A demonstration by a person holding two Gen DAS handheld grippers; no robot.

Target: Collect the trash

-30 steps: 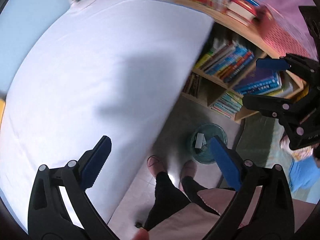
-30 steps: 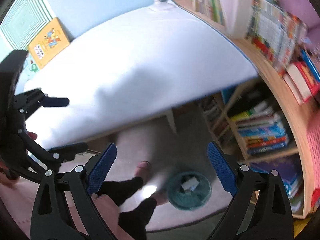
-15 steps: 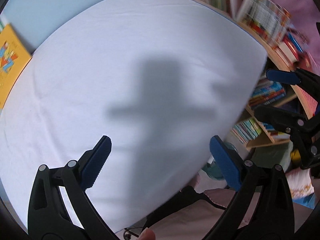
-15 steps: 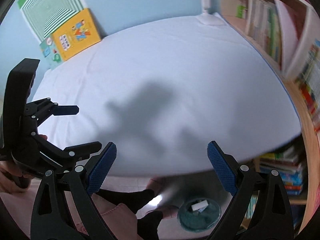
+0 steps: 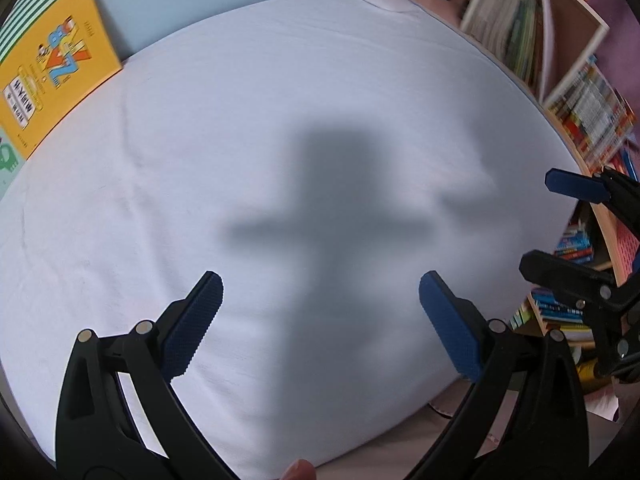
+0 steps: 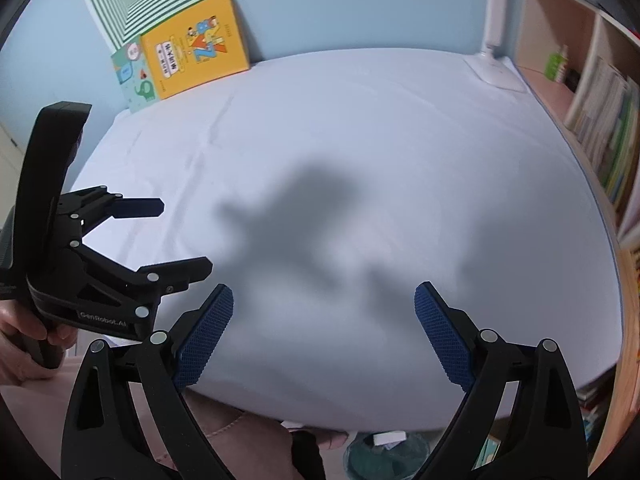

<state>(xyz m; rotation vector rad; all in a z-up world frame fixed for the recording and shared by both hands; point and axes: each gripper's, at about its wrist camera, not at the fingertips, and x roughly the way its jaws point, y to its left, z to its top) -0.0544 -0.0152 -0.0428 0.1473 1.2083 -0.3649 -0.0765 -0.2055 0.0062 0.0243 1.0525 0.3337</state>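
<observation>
- My left gripper (image 5: 320, 320): jaws spread wide, holding nothing, poised over the white table (image 5: 280, 120).
- My right gripper (image 6: 324, 320): likewise.
- Trash: none on the table; paper lies in the bin (image 6: 386, 454) below its near edge.

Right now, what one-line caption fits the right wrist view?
Both open grippers, right gripper and left gripper, hover empty over the white table; the bin sits below its edge.
</observation>
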